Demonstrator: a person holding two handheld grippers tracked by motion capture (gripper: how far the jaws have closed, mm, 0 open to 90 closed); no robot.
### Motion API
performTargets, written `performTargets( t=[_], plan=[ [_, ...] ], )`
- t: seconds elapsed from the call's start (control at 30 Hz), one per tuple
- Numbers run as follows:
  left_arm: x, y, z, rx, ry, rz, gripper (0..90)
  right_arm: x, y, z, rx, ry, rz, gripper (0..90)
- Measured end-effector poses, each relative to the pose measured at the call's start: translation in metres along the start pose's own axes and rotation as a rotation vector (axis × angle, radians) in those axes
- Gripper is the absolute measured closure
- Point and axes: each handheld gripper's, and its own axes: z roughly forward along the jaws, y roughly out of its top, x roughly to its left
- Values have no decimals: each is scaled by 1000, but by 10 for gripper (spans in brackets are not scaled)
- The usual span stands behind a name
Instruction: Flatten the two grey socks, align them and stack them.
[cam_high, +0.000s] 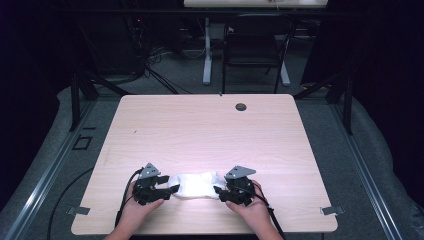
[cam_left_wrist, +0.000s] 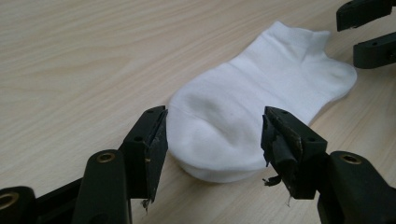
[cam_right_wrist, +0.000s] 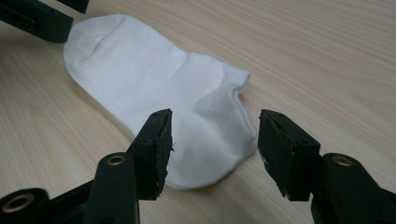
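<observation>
Lying flat near the front edge of the bench (cam_high: 210, 125), roughly midway between its 2 front corners, a white sock (cam_high: 196, 185) is stretching lengthwise from left to right. The bench is a pale wooden top with a small round hole (cam_high: 241, 107) near its far edge.

The left gripper (cam_high: 169, 189) is sitting at the sock's left end, held in the person's left hand (cam_high: 136, 209), and the right gripper (cam_high: 219, 191) is sitting at the sock's right end, held in the right hand (cam_high: 252, 206). Both are pointing inward toward each other across the sock.

In the left gripper view, the 2 black jaws are standing wide apart, with the rounded toe end of the sock (cam_left_wrist: 243, 126) lying between them; the pads are not pressing on the fabric, so this claw is gripping nothing. The tips of the right gripper (cam_left_wrist: 366, 30) are showing at the far end, just beside the cuff.

In the right gripper view, the jaws are likewise standing wide apart, with the heel-and-cuff end of the sock (cam_right_wrist: 163, 93) resting between them on the wood, untouched by the pads, so this claw is also holding nothing. The left gripper (cam_right_wrist: 51, 16) is showing at the sock's far end.
</observation>
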Motion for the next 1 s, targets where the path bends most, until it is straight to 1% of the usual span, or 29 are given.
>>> performTargets(
  t=[0.03,0.1,0.13,0.23,0.3,0.33,0.37,0.47,0.53,0.67,0.7,0.77,0.83,0.93,0.97,1.0],
  plan=[
    [2,0,-3,-3,3,3,405,-1,-1,-3,-1,-4,6,443],
    [3,-1,-8,-16,14,-8,403,-3,-3,-6,1,-3,15,431],
    [5,-1,-11,-20,18,-7,403,-3,-4,-8,-6,-5,19,427],
    [10,-3,-19,-28,28,-31,401,-6,-6,-15,-9,-15,19,425],
    [12,-5,-24,-35,37,-40,401,-8,-8,-20,-9,-19,31,424],
    [16,-7,-28,-35,49,-47,401,-8,-9,-22,-14,-14,42,422],
    [16,-7,-28,-35,49,-47,401,-8,-9,-22,-14,-14,42,422],
    [21,-11,-33,-39,63,-75,400,-10,-13,-30,-3,-26,50,422],
    [23,-14,-36,-32,71,-80,400,-11,-15,-33,-6,-27,63,424],
    [28,-19,-42,-30,84,-89,400,-12,-21,-39,2,-25,70,434],
    [29,-19,-44,-28,84,-94,400,-12,-23,-39,-5,-27,75,443],
    [31,-20,-45,-32,93,-100,399,-14,-23,-41,0,-35,74,447],
    [33,-20,-44,-30,96,-100,398,-16,-24,-40,-15,-43,94,461],
    [38,-20,-39,-19,111,-92,397,-20,-26,-37,-13,-60,103,472],
    [40,-20,-38,-12,115,-93,397,-21,-27,-35,-9,-66,103,472],
    [42,-20,-36,-13,116,-101,397,-22,-28,-33,-10,-63,112,473]
  ],
)
